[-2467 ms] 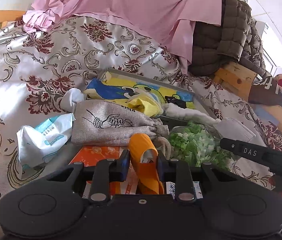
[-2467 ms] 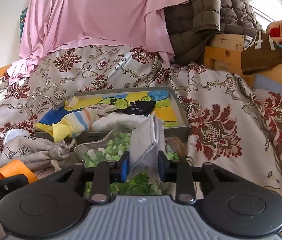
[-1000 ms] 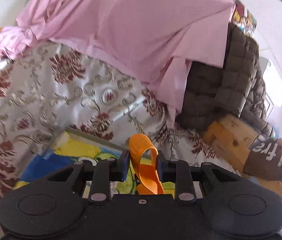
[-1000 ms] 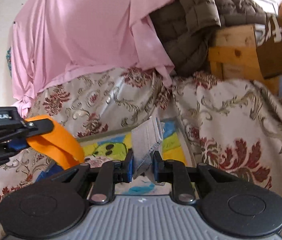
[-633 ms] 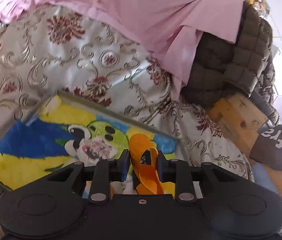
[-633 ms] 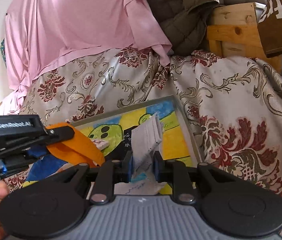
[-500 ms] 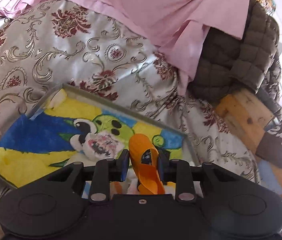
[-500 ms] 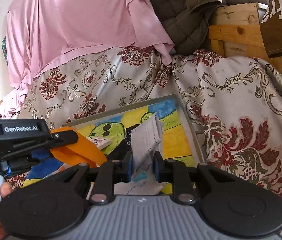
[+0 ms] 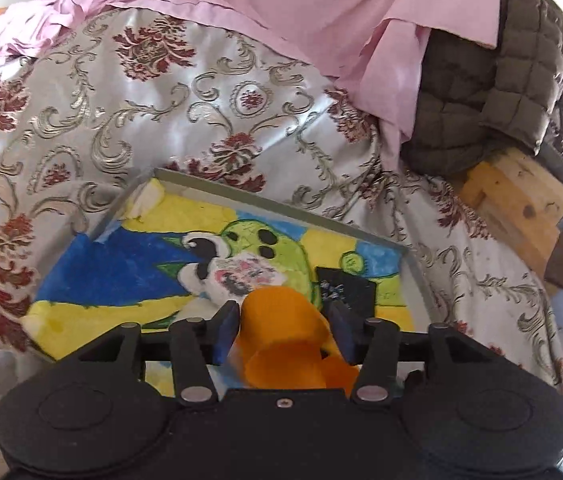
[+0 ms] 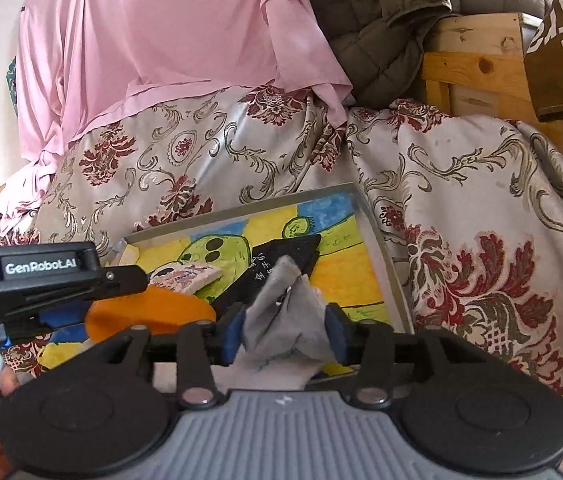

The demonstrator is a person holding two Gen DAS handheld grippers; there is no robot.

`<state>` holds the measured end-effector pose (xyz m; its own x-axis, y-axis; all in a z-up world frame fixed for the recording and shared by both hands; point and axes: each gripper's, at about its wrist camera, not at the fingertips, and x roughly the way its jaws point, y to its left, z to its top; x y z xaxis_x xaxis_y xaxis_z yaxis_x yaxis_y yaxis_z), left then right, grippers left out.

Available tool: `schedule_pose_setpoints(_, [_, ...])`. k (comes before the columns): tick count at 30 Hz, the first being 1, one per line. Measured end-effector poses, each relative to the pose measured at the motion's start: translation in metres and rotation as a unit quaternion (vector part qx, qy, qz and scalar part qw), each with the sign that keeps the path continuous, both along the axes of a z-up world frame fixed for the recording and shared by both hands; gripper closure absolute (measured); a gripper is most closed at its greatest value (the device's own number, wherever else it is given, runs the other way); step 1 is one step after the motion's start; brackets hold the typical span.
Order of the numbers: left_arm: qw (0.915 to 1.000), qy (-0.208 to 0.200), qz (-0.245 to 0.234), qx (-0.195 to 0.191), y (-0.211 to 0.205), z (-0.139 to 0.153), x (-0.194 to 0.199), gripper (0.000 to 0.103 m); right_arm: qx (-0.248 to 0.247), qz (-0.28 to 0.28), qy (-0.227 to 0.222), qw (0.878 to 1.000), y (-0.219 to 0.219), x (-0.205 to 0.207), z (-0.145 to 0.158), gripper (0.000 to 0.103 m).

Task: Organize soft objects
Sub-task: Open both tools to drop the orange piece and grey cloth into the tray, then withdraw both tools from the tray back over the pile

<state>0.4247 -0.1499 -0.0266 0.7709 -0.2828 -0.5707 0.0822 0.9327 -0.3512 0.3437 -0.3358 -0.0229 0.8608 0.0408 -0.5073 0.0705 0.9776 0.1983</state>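
Observation:
A grey-rimmed tray (image 9: 273,199) with a bright cartoon drawing on its floor lies on the floral bedspread; it also shows in the right wrist view (image 10: 381,252). My left gripper (image 9: 283,330) is open over the tray's near part, and a folded orange cloth (image 9: 281,344) sits loose between its spread fingers. My right gripper (image 10: 283,330) is open, with a crumpled grey-white cloth (image 10: 285,320) loose between its fingers above the tray. A small patterned pad (image 9: 243,274) and a black cloth (image 9: 347,288) lie in the tray.
A pink sheet (image 9: 281,12) and a brown quilted jacket (image 9: 489,92) are draped at the back. A wooden frame (image 9: 517,204) stands to the right. The left gripper (image 10: 41,276) reaches in from the left in the right wrist view.
Both grippers have opened. The orange cloth and the grey-white cloth have slackened and sagged between the fingers. Both grippers sit a little lower over the tray.

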Motion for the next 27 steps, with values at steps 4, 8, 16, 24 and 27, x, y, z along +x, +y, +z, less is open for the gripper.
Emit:
schedule_pose_setpoints(4, [0.9999,-0.008,0.009,0.009,0.008,0.008,-0.011,0.033,-0.005,-0.006,-0.015,1.0,0.003,-0.018,0.014,0.035])
schedule_pose_setpoints(8, [0.9991,-0.039,0.014,0.012,0.018,0.03,-0.034,0.024,-0.015,-0.011,-0.047,0.999,0.008,-0.043,0.039,0.026])
schedule_pose_setpoints(16, [0.9924,-0.117,0.016,0.033,0.041,0.08,-0.099,0.01,-0.041,-0.03,-0.13,0.99,0.015,-0.11,0.087,0.007])
schedule_pose_setpoints(24, [0.9841,-0.171,0.001,0.049,0.065,0.104,-0.182,0.001,-0.052,-0.036,-0.194,0.979,0.028,-0.184,0.117,0.001])
schedule_pose_setpoints(27, [0.981,-0.187,-0.004,0.053,0.072,0.108,-0.212,0.001,-0.066,-0.03,-0.211,0.975,0.04,-0.215,0.118,0.0])
